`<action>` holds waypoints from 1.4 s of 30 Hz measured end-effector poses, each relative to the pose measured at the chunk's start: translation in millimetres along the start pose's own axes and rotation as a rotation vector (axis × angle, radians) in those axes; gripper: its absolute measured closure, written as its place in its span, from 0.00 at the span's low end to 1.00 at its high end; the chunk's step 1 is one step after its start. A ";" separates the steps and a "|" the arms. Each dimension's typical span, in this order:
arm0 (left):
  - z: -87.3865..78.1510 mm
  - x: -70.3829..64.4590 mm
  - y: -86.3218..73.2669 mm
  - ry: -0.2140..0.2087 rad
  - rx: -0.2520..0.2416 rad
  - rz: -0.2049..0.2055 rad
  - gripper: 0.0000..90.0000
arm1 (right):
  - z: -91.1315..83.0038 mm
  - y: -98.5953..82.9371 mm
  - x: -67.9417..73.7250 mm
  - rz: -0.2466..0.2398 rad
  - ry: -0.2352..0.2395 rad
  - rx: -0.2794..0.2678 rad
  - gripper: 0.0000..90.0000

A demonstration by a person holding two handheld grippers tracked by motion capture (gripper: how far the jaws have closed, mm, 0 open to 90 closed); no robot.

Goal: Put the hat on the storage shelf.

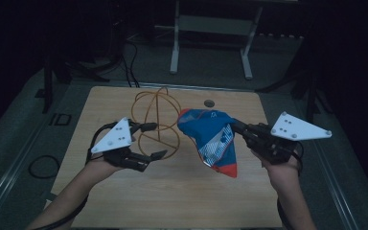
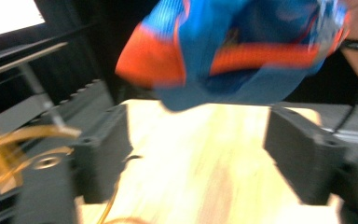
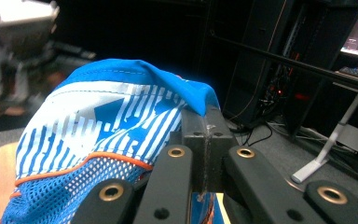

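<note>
Blue cloth (image 3: 112,135), a mesh garment with white stripes and orange trim, is pinched at one edge between the shut jaws of the right tool (image 3: 205,140). From above, that cloth (image 1: 211,139) hangs off the right tool (image 1: 237,127) in the air over the middle of the wooden tabletop (image 1: 172,191), its orange-edged end drooping lowest. Just to its left stands an orange wire frame (image 1: 157,120) of crossing hoops. The left tool (image 1: 155,140) sits at that frame, jaws spread wide and gripping nothing; through the left gripper view the cloth (image 2: 233,51) floats above and ahead of them.
</note>
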State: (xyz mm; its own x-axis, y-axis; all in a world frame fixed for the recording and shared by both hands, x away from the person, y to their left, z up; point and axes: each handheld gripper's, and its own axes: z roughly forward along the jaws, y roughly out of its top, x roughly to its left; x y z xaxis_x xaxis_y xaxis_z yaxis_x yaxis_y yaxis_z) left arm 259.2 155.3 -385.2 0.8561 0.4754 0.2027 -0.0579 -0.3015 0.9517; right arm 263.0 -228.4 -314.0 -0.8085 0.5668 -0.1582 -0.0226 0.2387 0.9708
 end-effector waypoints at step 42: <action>-45.1 -28.8 -185.9 0.417 0.140 -0.264 0.03 | 245.4 41.7 -0.3 0.121 0.113 0.176 1.00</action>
State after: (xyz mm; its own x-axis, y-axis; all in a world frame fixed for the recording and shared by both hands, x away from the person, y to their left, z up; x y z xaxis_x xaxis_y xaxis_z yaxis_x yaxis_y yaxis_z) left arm 222.1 234.9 -557.6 0.5529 0.8310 0.0618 0.2265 -0.2213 0.9485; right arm 406.6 -25.2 -317.7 -0.8599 0.5103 -0.0123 0.1730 0.3141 0.9335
